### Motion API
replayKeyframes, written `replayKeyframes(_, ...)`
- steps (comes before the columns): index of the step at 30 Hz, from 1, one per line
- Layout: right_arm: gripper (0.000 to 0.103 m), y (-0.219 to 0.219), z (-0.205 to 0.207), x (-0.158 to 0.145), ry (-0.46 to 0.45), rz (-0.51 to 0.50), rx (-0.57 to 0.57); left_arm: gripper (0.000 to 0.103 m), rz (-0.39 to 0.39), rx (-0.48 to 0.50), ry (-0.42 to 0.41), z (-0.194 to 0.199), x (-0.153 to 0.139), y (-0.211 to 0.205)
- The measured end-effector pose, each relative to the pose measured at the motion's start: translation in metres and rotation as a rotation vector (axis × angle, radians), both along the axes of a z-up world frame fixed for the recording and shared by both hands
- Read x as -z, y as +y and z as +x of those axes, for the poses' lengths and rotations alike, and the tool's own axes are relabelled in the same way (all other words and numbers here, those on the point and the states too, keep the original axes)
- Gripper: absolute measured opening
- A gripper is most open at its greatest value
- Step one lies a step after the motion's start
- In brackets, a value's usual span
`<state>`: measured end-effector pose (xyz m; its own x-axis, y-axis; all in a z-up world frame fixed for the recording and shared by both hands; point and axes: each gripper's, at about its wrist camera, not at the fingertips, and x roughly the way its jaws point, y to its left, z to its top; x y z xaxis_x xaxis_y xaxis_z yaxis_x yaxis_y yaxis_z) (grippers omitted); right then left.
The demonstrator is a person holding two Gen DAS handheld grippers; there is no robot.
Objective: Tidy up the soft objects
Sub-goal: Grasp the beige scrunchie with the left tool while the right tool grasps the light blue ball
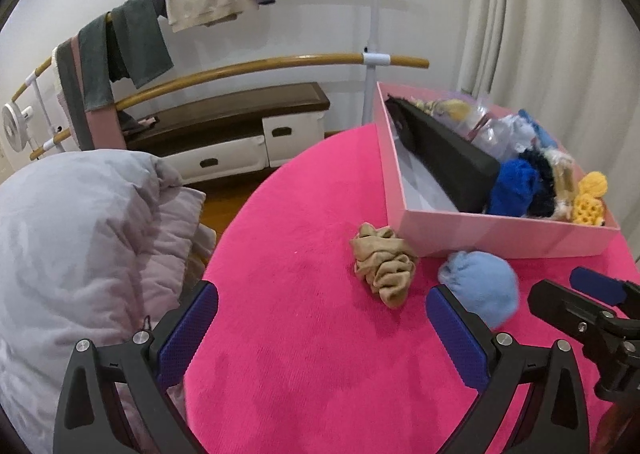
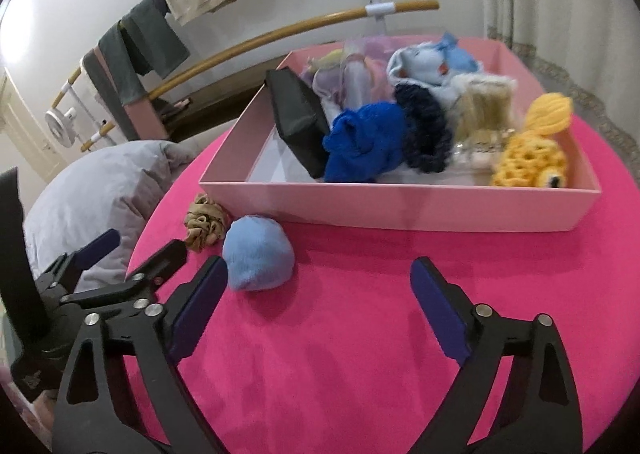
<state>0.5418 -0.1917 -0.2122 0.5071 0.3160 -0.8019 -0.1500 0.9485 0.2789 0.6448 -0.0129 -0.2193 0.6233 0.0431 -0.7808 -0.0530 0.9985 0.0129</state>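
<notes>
Both the left gripper and the right gripper were spread wide and held nothing. At the right gripper's 11 o'clock, a light blue pom-pom and a beige scrunchie lay unsorted outside the pink box, which already held most items.

The counter is hot pink, and the box on it is pale pink. Before the box lie a light blue pompom and a tan scrunchie; inside it sit a royal blue knit, a black pouch and a yellow crochet fish. Both grippers are black with dark blue pads.
</notes>
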Motion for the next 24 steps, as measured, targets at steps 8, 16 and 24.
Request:
replayKeyframes(8, 0.080, 0.000, 0.013, 0.011, 0.021, 0.027, -0.014, 0.067, -0.068, 0.055, 0.065, 0.049, 0.033, 0.001)
replayKeyframes(16, 0.079, 0.013, 0.021, 0.012, 0.020, 0.055, -0.063, 0.017, -0.117, 0.049, 0.062, 0.055, 0.037, 0.028)
replayKeyframes(24, 0.065, 0.049, 0.025, 0.020, 0.026, 0.061, -0.162, 0.015, -0.094, 0.017, 0.053, 0.033, 0.037, 0.052)
